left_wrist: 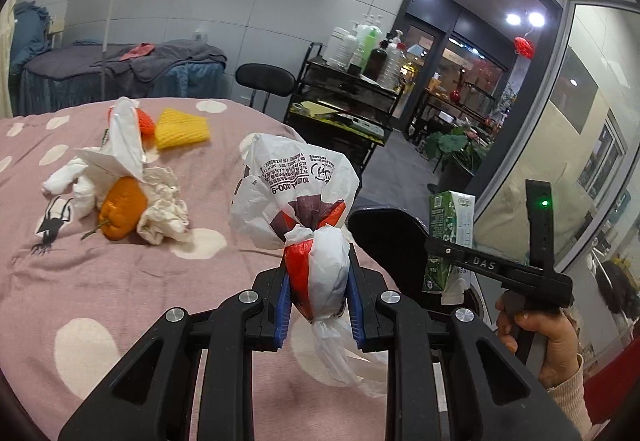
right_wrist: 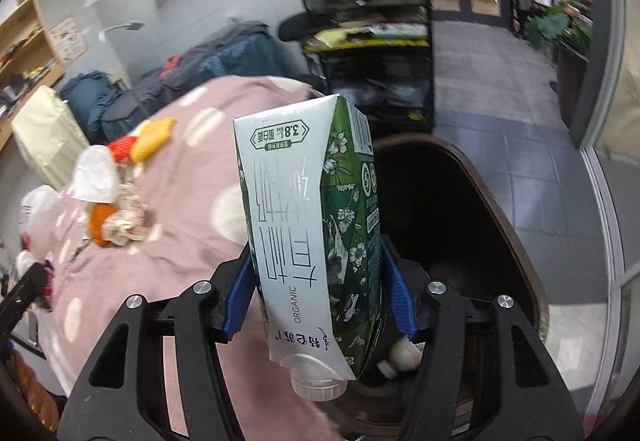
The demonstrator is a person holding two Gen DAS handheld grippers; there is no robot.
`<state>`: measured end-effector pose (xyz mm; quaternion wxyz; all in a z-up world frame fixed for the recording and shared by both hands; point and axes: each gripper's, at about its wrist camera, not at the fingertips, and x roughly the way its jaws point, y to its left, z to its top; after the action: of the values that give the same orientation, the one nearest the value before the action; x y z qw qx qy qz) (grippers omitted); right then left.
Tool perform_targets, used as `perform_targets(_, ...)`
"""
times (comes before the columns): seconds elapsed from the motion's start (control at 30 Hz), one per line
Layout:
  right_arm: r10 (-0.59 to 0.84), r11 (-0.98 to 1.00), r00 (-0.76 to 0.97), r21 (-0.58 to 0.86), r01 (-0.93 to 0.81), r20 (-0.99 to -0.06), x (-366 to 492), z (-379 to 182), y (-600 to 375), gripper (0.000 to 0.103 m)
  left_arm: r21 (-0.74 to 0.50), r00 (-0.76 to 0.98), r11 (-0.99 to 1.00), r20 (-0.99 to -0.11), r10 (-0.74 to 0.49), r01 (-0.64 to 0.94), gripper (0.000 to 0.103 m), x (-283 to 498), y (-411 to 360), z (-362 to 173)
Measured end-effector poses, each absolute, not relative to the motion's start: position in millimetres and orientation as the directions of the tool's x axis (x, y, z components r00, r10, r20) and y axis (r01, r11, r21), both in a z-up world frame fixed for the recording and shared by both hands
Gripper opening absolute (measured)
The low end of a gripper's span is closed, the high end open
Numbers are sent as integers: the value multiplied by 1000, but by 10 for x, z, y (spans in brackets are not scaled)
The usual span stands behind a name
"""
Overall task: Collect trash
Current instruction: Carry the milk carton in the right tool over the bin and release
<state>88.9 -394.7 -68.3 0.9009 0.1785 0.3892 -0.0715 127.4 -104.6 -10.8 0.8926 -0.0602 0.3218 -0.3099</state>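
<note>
- Two grippers are seen, each clamped on a piece of trash above a bed covered in a pink spotted blanket (left_wrist: pixel 132 281).
- By the left gripper (left_wrist: pixel 319 287) a white and red plastic bag (left_wrist: pixel 316 265) is grasped at its knotted neck; the blue pads (left_wrist: pixel 283 305) are pressed against both sides of the bunched plastic, and the bag's body is puffed out ahead of the jaws.
- By the right gripper (right_wrist: pixel 318 295) a green and white milk carton (right_wrist: pixel 316 229) is grasped upside down, its cap (right_wrist: pixel 318 385) hanging below the jaws and its sides caught between the blue pads.
- Beyond and beneath the right jaws a dark bin (right_wrist: pixel 472 217) is seen, with small bottles lying at its bottom.
- Ahead and left of the left jaws, more trash is left on the bed: crumpled tissues (left_wrist: pixel 162 207), an orange fruit (left_wrist: pixel 122 207), a white bag (left_wrist: pixel 122 139), and yellow foam netting (left_wrist: pixel 182 129) beside red netting (left_wrist: pixel 146 121).
- A hand (left_wrist: pixel 548 337) on the right gripper's handle is seen right of the left jaws.
</note>
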Motion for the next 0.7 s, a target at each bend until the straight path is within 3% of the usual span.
perform_targets(0.3, 19, 925, 511, 209, 317, -859, 1113, -1305, -4408, 58, -295, 511, 745, -576, -638, 598, 23, 1282, -1597, -211)
perform_targets(0.7, 5, 940, 313, 112, 323, -950, 1409, -1767, -4434, 58, -283, 439, 702, -613, -656, 654, 23, 1250, -1956, -275)
